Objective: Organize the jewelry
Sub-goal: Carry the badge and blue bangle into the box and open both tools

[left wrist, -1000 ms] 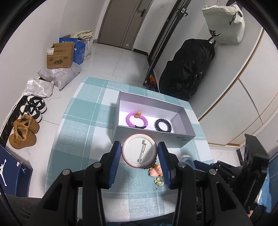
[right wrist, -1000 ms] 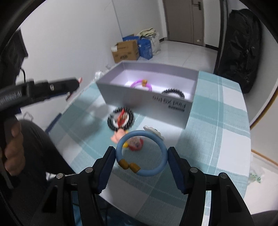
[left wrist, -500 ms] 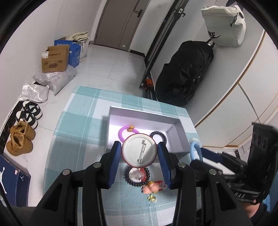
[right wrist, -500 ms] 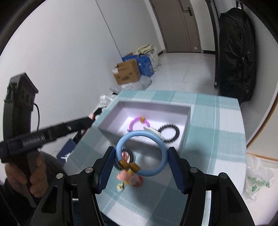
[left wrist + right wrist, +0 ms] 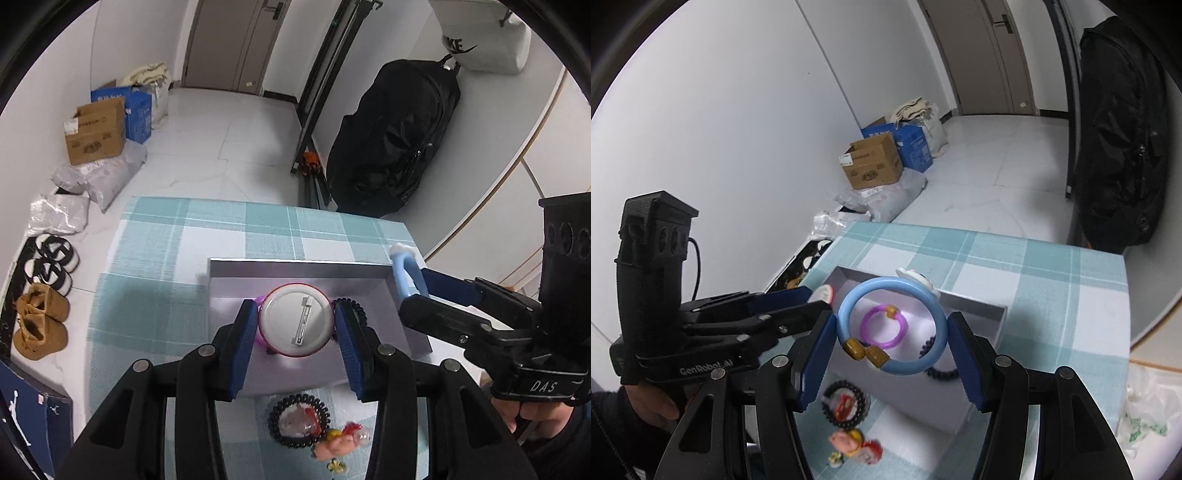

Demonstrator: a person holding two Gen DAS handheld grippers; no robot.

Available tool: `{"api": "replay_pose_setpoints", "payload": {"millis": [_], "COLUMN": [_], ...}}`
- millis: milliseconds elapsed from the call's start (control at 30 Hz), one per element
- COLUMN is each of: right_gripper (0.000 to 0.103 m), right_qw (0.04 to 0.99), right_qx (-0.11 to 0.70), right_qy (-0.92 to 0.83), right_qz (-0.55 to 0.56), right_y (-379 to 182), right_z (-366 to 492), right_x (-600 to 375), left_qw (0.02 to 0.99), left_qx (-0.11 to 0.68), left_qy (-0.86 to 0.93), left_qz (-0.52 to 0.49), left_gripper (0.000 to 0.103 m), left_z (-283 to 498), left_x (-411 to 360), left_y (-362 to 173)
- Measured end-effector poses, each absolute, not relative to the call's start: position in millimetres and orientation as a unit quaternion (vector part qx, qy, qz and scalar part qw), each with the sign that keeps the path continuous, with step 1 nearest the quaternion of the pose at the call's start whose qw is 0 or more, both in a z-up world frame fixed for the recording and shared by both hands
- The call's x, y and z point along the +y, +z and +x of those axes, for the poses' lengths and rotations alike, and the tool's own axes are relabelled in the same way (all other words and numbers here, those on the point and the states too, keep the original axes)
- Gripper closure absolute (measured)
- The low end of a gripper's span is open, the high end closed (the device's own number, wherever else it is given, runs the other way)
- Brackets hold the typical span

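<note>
My left gripper (image 5: 297, 325) is shut on a round white pin badge (image 5: 295, 319), back side up, held over the open grey box (image 5: 295, 264). My right gripper (image 5: 892, 332) is shut on a light blue bracelet (image 5: 849, 306) with brown beads, held above the same box (image 5: 993, 314). The bracelet also shows in the left wrist view (image 5: 400, 273) at the box's right wall. Inside the box lie a purple ring bracelet (image 5: 882, 325) and a black coil hair tie (image 5: 352, 308). The badge hides most of the purple bracelet in the left wrist view.
On the checked tablecloth (image 5: 177, 251) in front of the box lie a black beaded bracelet (image 5: 299, 415) and a small pink charm (image 5: 338, 443). Cardboard boxes (image 5: 96, 129), bags and shoes (image 5: 40, 325) sit on the floor to the left. A black bag (image 5: 391, 136) stands behind the table.
Both grippers have moved forward over the box with their items still held. The black beaded bracelet and the charm have dropped toward the bottom of both views.
</note>
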State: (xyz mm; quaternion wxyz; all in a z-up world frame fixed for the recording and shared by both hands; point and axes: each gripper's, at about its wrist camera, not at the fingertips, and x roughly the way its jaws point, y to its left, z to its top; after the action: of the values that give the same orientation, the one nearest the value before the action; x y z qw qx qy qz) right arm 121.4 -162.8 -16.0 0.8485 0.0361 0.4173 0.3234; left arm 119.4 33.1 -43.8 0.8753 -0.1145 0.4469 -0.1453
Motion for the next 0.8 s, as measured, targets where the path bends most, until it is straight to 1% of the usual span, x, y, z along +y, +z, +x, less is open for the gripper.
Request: {"api": "replay_pose_setpoints", "payload": {"millis": [500,800], "right_gripper": [0.042,0.042], "right_qw": [0.828,0.826], "right_qx": [0.453,0.456], "right_qy": [0.327,0.330], "right_qz": [0.048,0.036], "right_y": [-48,-52], "right_z": [147,148], "right_x": [-163,-160], "left_qw": [0.852,0.848], "left_qx": [0.481,0.483], "left_qy": [-0.168,-0.172], "left_qz": [-0.119,-0.135], "left_gripper": [0.066,0.065], "left_z": [145,153], "left_x": [23,28], "left_y": [-64,-68]}}
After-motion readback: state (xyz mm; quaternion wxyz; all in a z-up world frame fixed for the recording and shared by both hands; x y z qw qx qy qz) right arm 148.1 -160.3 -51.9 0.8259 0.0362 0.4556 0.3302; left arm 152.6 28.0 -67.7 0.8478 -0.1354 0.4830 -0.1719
